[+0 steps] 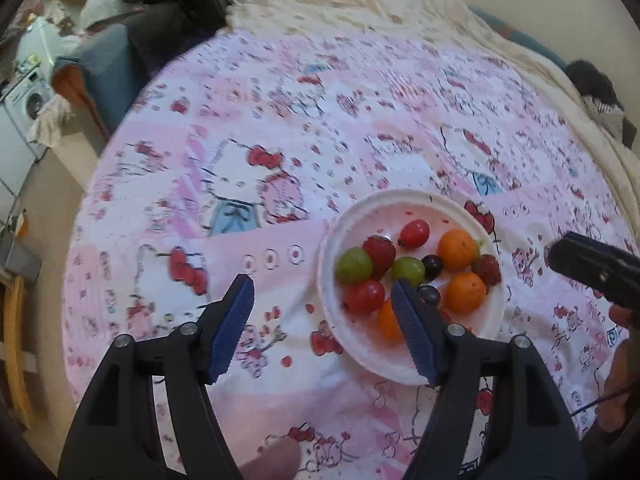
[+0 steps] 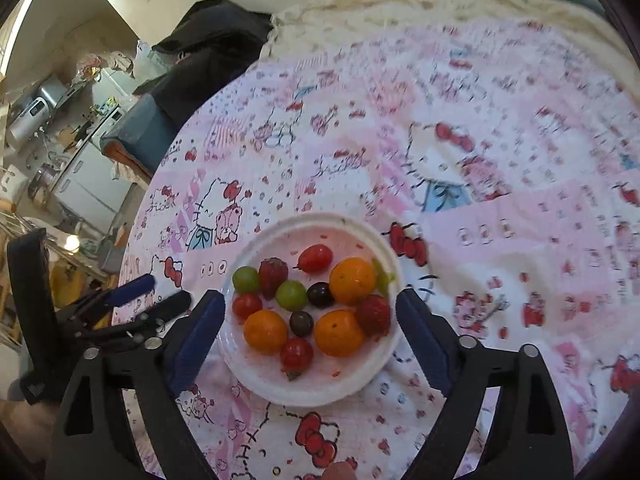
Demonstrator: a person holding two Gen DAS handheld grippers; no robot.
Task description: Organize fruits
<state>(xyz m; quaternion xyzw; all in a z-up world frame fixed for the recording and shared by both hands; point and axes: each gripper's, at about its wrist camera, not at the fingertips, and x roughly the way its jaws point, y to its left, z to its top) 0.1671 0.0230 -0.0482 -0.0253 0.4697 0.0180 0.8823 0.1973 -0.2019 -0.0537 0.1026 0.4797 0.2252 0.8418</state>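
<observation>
plate: a white plate [image 2: 256, 384] is seen lying on the bed [image 2: 500, 208], on a pink cartoon-print sheet, in front of both grippers
fruit: all of it is piled on that plate, mixed up – three oranges [image 2: 352, 281], two strawberries [image 2: 273, 278], three cherry tomatoes [image 2: 315, 258], green grapes [image 2: 291, 295], dark grapes [image 2: 320, 295]; nothing is spotted loose on the sheet
right gripper [image 2: 309, 314]: fingers spread wide, nothing held, hung right over the plate so the pile is framed between them
left gripper [image 1: 322, 312]: fingers also apart and empty, parked over the plate's left edge, one finger overlapping an orange in its own view
step: honestly can't be pinned down – fits fruit already gathered onto one plate, or a mixed pile waiting to be sorted out by kind
next move: left uncalled, since no second dish or sorting spot is shown
handling: round fruit would probably roll if nudged, and strawberries would likely be squashed by a hard squeeze
</observation>
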